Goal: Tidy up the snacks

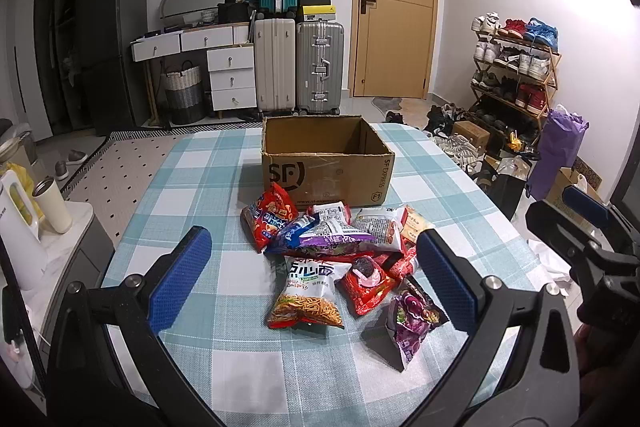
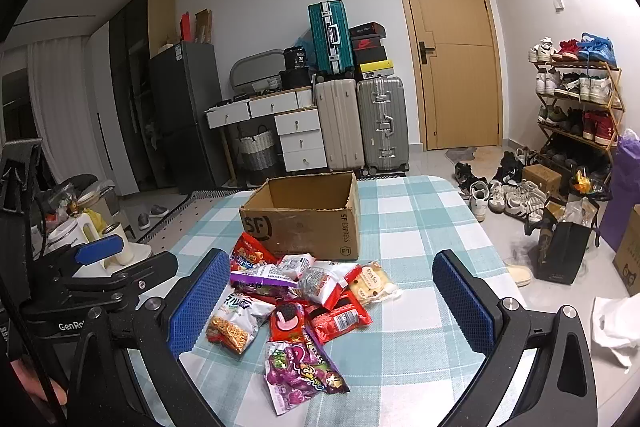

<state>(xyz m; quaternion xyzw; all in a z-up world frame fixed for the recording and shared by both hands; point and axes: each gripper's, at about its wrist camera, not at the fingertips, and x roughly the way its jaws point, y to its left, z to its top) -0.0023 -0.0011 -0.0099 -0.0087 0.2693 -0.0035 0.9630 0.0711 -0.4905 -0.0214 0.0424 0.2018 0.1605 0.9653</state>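
Left wrist, tongs (image 1: 314, 267) spread, above snacks (image 1: 332, 259)

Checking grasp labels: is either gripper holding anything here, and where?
Nothing is held. The left gripper and right gripper both hang open above the snack pile.

Home room, suitcases (image 1: 298, 67), shoe rack (image 1: 516, 75)

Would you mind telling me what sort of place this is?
Probably a lived-in home, near its entrance: a shoe rack beside the door, stacked suitcases, and a checked-cloth table.
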